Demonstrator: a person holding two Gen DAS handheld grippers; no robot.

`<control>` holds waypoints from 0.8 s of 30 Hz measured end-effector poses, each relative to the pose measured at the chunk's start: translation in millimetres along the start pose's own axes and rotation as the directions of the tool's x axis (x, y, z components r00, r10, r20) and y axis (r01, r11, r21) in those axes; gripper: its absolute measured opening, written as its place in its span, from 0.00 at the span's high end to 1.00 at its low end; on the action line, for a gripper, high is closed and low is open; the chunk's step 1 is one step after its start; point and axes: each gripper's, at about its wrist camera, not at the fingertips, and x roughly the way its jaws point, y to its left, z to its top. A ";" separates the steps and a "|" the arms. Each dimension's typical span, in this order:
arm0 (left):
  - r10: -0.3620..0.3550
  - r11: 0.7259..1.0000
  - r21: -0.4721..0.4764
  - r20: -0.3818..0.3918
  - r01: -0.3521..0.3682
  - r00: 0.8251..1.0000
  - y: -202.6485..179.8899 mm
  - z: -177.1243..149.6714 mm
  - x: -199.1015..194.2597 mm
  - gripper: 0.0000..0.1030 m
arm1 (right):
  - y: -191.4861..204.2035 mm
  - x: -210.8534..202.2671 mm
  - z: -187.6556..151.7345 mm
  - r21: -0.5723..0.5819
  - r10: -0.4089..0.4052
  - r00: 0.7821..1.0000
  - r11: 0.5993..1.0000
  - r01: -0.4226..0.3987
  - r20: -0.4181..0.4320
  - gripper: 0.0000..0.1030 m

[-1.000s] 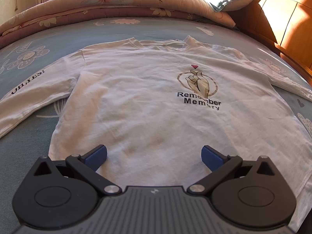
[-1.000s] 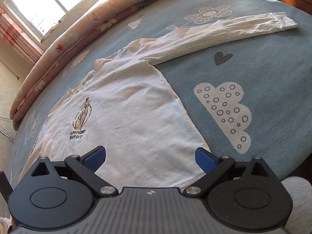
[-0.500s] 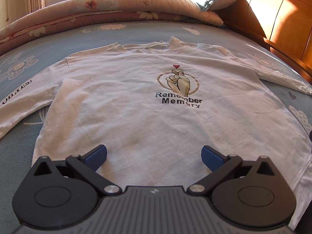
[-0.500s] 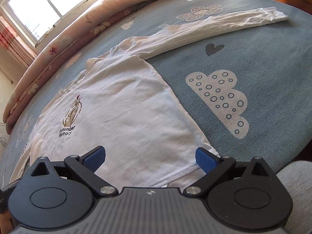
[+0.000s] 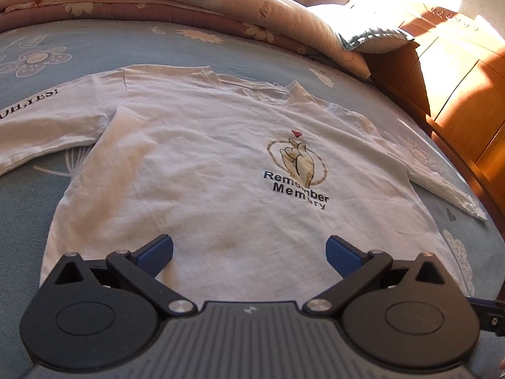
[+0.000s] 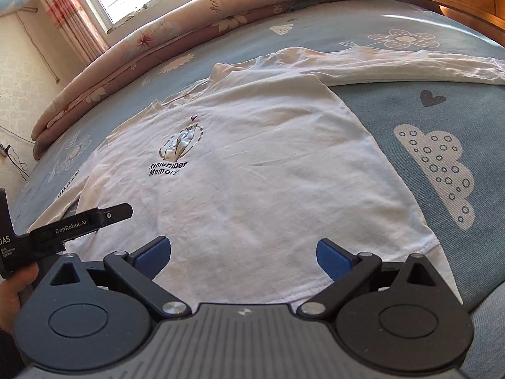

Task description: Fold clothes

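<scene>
The shirt (image 5: 202,170) lies flat, print up, on the bed (image 5: 28,208), sleeves spread. Both views have swung across the shirt; the left claw (image 5: 249,249) and right claw (image 6: 243,252) hang wide open and empty near its hem, probably lining up a first grip.

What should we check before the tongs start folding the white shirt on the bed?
1. Shirt lies flat, print side up: ok.
2. Both sleeves spread out to the sides: ok.
3. Left tongs open and empty: ok.
4. Right tongs open and empty: ok.
5. Bottom hem within reach, right at the right tongs: ok.
6. Nothing lying on the shirt: ok.
</scene>
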 end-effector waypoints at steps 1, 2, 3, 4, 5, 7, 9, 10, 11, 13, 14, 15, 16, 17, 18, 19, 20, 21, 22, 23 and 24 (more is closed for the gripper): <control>-0.020 0.999 -0.027 -0.002 0.020 1.000 3.0 1.3 -0.2 0.01 | 4.5 0.4 -0.4 -0.016 0.005 1.000 1.000 -0.005 -0.005 0.02; -0.032 0.998 -0.046 -0.003 0.032 0.999 5.3 2.3 0.0 0.01 | 8.9 0.8 -0.8 -0.032 0.011 1.000 0.999 -0.011 -0.010 0.02; -0.027 0.998 -0.051 -0.002 0.026 1.000 6.1 2.7 1.0 0.01 | 13.8 1.2 -0.8 -0.048 0.019 1.000 0.999 -0.020 -0.013 0.02; -0.022 0.998 -0.055 0.000 0.021 1.000 7.0 3.5 1.6 0.01 | 18.4 2.0 0.6 -0.063 0.027 1.000 0.998 -0.028 -0.017 0.02; -0.017 0.998 -0.059 0.004 0.017 1.000 8.2 4.8 1.6 0.01 | 22.9 2.8 2.2 -0.078 0.035 0.999 0.996 -0.036 -0.021 0.02; -0.009 0.998 -0.067 0.010 0.010 1.000 10.6 7.5 1.4 0.01 | 34.9 7.8 10.3 -0.127 0.058 0.998 0.990 -0.062 -0.030 0.02; 0.001 0.997 -0.081 0.019 0.000 1.000 13.9 10.8 2.0 0.01 | 46.5 16.3 21.8 -0.185 0.080 0.996 0.979 -0.087 -0.042 0.02; 0.013 0.995 -0.096 0.023 -0.011 1.000 17.0 12.8 3.4 0.01 | 51.5 23.0 28.2 -0.213 0.089 0.995 0.972 -0.097 -0.047 0.02; 0.023 0.994 -0.108 0.025 -0.020 0.999 19.9 14.2 5.2 0.01 | 56.1 29.8 34.4 -0.239 0.097 0.994 0.965 -0.107 -0.052 0.01; 0.027 0.995 -0.098 0.032 -0.024 0.999 21.5 12.9 8.2 0.01 | 64.6 44.0 45.2 -0.294 0.105 0.993 0.949 -0.118 -0.057 0.01; 0.029 0.996 -0.088 0.036 -0.025 0.999 21.3 12.1 8.8 0.01 | 68.3 52.7 49.3 -0.324 0.093 0.994 0.940 -0.105 -0.054 0.01; 0.033 0.996 -0.084 0.038 -0.029 0.999 20.5 11.4 8.9 0.01 | 70.5 60.1 52.0 -0.347 0.086 0.995 0.933 -0.101 -0.059 0.01; 0.036 0.996 -0.079 0.040 -0.033 0.999 19.7 10.8 9.0 0.01 | 71.9 69.3 54.5 -0.369 0.084 0.994 0.923 -0.106 -0.075 0.01; 0.040 0.997 -0.074 0.041 -0.037 0.998 18.9 10.1 9.2 0.01 | 71.8 79.8 56.6 -0.382 0.074 0.993 0.918 -0.104 -0.092 0.01; 0.044 0.997 -0.069 0.043 -0.041 0.998 18.1 9.5 9.3 0.01 | 71.6 85.9 56.9 -0.389 0.068 0.993 0.916 -0.102 -0.099 0.01; 0.049 0.997 -0.064 0.045 -0.046 0.998 17.2 8.8 9.5 0.01 | 70.3 91.7 55.9 -0.401 0.070 0.992 0.910 -0.107 -0.107 0.01; 0.056 0.997 -0.059 0.049 -0.053 0.997 15.8 8.2 10.0 0.01 | 66.7 97.8 52.3 -0.407 0.075 0.991 0.906 -0.115 -0.114 0.01; 0.061 0.997 -0.054 0.053 -0.058 0.997 14.8 7.4 10.4 0.01 | 63.4 101.6 49.3 -0.401 0.074 0.990 0.909 -0.117 -0.120 0.01; 0.063 0.997 -0.050 0.058 -0.060 0.996 14.4 6.3 11.0 0.01 | 61.2 103.4 46.9 -0.393 0.073 0.990 0.913 -0.114 -0.117 0.00; 0.066 0.997 -0.046 0.062 -0.063 0.996 14.1 5.5 11.5 0.01 | 59.0 105.1 44.6 -0.384 0.072 0.991 0.917 -0.110 -0.114 0.00; 0.068 0.997 -0.047 0.064 -0.065 0.996 13.9 5.0 11.8 0.01 | 56.9 106.7 42.2 -0.375 0.070 0.991 0.921 -0.107 -0.110 0.00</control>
